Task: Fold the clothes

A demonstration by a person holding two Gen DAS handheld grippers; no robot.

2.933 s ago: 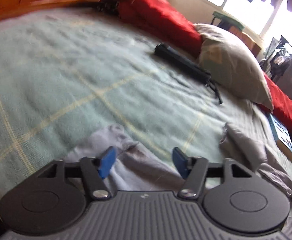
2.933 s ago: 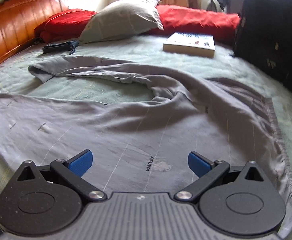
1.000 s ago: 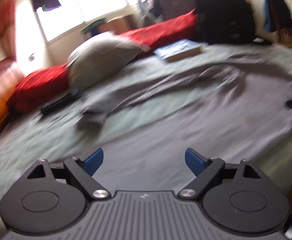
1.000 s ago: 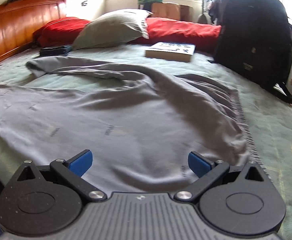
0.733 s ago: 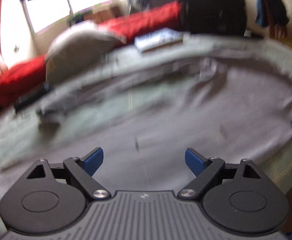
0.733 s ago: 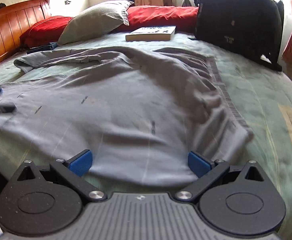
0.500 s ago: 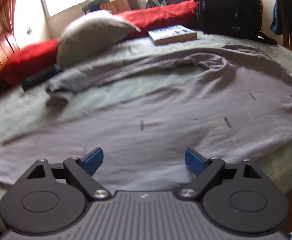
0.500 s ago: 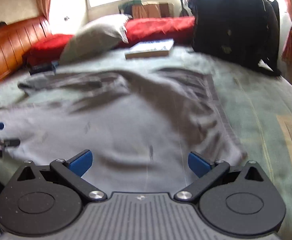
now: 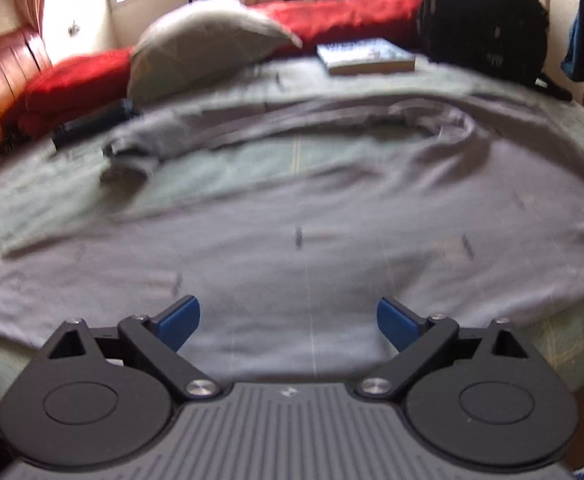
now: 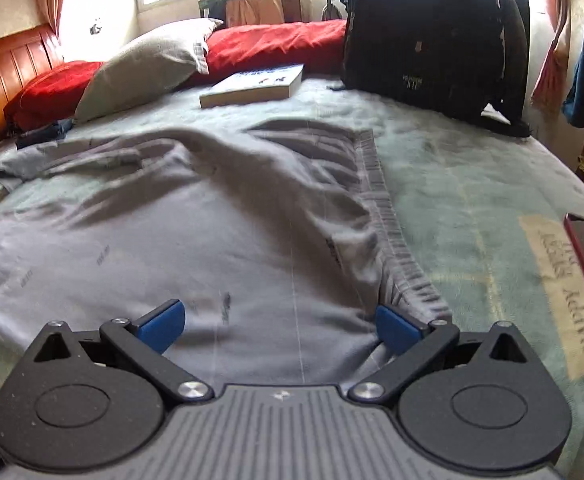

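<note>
Over grey garment [image 10: 220,232], both grippers' fingers [image 9: 180,316] spread.

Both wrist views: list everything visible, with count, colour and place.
Garment: 1, grey, spread across bed.
Blanket: 1, pale green, covering bed.
Pillow: 1, beige, far side.
Cushions: red, along far edge.
Book: 1, white-blue, beyond garment.
Backpack: 1, black, far right.
Headboard: orange wood, left.
Dark object: 1, black, near pillow; unclear.
Left gripper: blue pads, open.
Right gripper: blue pads, open, at waistband.
</note>
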